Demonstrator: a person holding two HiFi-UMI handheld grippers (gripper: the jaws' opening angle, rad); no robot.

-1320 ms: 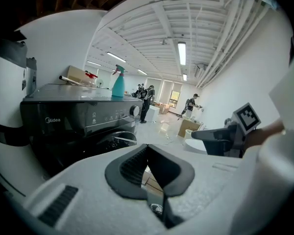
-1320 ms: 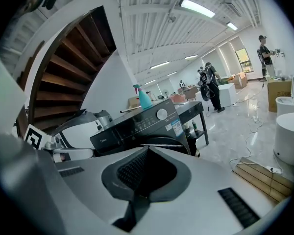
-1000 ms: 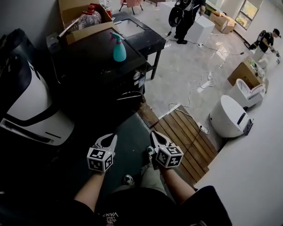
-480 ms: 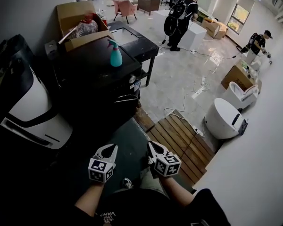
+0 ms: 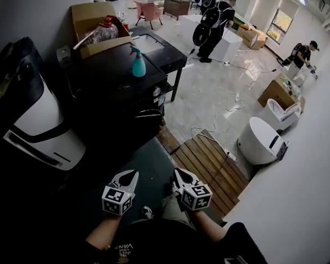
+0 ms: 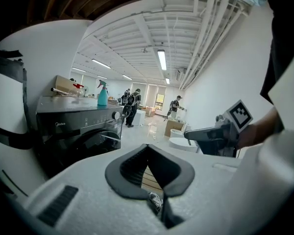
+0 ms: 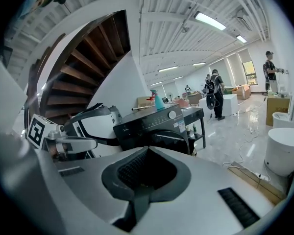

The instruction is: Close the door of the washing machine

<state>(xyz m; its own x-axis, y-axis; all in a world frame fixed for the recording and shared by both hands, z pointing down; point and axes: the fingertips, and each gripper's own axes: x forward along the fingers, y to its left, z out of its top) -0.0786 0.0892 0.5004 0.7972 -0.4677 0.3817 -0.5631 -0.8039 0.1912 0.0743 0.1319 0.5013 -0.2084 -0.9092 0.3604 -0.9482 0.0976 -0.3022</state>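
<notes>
Open hall with a glossy pale floor (image 5: 209, 87), strip lights overhead and a wooden staircase (image 7: 83, 67) at one side. We stand facing the dark washing machine (image 5: 118, 92), set against the left wall between a white-and-black unit (image 5: 38, 120) and a black worktop (image 5: 159, 43). A teal spray bottle (image 5: 138, 62) stands upright on the machine's top, and an open cardboard box (image 5: 93, 15) sits behind it.

The door (image 7: 161, 140) is the round dark panel on the machine's front, below the control strip. It appears to lie flat against the front, though we cannot tell whether it is latched.

We hold both tools low and side by side, well apart from the machine and pointing toward it. The left claw (image 5: 131, 175) has its jaws together with nothing between them, and the right claw (image 5: 179, 173) likewise has its jaws together and empty.

To the right, a slatted wooden platform (image 5: 212, 166) lies on the floor beside a white rounded appliance (image 5: 261, 141). A person with a backpack (image 5: 214, 21) stands farther down the hall.
</notes>
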